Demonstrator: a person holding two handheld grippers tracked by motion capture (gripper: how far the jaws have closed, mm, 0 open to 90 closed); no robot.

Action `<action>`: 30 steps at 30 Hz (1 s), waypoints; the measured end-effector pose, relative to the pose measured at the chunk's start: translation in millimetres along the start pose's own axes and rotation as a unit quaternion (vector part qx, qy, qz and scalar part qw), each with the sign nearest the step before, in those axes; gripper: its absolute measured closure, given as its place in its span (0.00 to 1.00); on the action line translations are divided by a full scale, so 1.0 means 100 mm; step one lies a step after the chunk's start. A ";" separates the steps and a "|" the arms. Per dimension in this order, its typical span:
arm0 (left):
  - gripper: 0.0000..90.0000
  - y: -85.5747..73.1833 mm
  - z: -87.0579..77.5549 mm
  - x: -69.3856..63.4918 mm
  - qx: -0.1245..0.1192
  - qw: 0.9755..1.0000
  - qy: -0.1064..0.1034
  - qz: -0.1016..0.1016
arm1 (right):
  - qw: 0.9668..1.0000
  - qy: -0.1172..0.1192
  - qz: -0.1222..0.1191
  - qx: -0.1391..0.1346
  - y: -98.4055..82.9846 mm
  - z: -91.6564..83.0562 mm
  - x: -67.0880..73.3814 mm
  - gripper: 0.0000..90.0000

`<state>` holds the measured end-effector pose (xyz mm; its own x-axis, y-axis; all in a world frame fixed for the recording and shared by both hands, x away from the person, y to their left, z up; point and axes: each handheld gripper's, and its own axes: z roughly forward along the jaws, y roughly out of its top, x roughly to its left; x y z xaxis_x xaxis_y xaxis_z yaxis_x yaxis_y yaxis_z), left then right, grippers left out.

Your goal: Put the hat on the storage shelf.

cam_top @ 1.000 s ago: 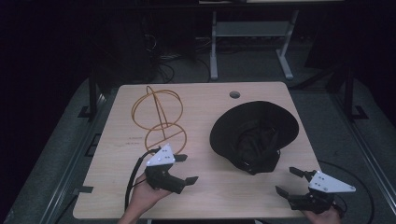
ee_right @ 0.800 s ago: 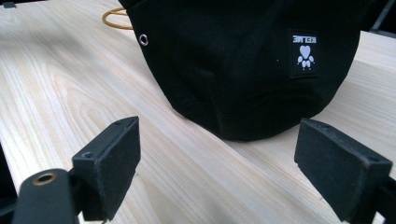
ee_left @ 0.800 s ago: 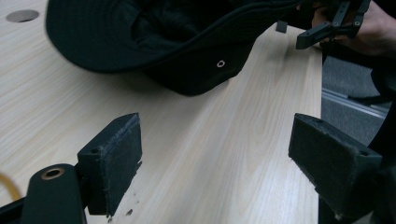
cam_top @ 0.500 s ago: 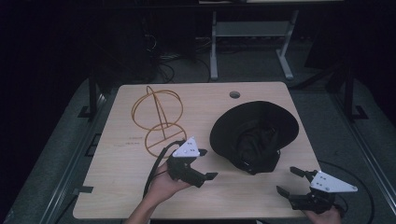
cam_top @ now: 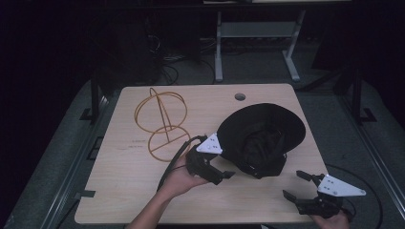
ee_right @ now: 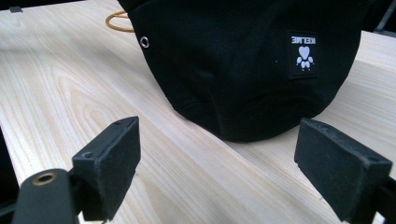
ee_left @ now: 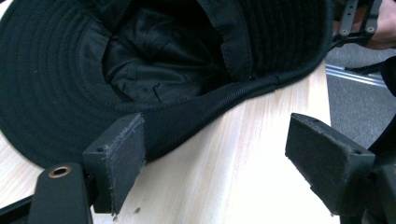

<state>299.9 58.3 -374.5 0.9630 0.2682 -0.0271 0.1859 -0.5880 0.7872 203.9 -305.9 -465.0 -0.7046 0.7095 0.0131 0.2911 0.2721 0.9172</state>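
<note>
A black bucket hat (cam_top: 260, 136) lies upturned on the right half of the wooden table (cam_top: 124, 181), its lining showing. My left gripper (cam_top: 224, 168) is open at the hat's near-left brim. In the left gripper view the brim (ee_left: 56, 93) curves just behind the left pad (ee_left: 119, 158), and the other pad (ee_left: 327, 163) stands over bare wood. My right gripper (cam_top: 293, 184) is open near the table's front right corner, a short way from the hat. Its own view shows the hat's crown (ee_right: 233, 60) with a white paw label (ee_right: 304, 53) ahead of the open jaws.
A gold wire hat stand (cam_top: 160, 121) stands on the table's left half, and its ring (ee_right: 116, 21) peeks from behind the hat. A round cable hole (cam_top: 240, 97) sits near the far edge. Metal frame legs (cam_top: 218, 47) stand on the dark floor behind.
My left gripper has moved right and slightly forward, from beside the wire stand's base up to the hat's brim. The right gripper and the hat have stayed put.
</note>
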 end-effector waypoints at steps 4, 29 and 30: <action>0.25 0.11 0.16 0.02 0.025 1.000 -0.005 0.016 | 1.000 -0.001 0.003 -0.005 0.00 -0.01 -0.02 0.16; 0.89 0.24 0.25 -0.06 0.004 0.996 -0.048 0.068 | 1.000 0.005 0.011 -0.012 0.03 0.05 -0.01 0.16; 0.89 0.24 0.24 -0.06 -0.003 0.997 -0.050 0.065 | 1.000 0.005 0.011 -0.012 0.03 0.05 -0.01 0.16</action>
<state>303.6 24.6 -369.8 0.9937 0.1114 0.0146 0.0566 -0.6083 0.7917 208.6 -303.0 -464.6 -0.7051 0.7081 0.0381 0.2914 0.2403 0.9259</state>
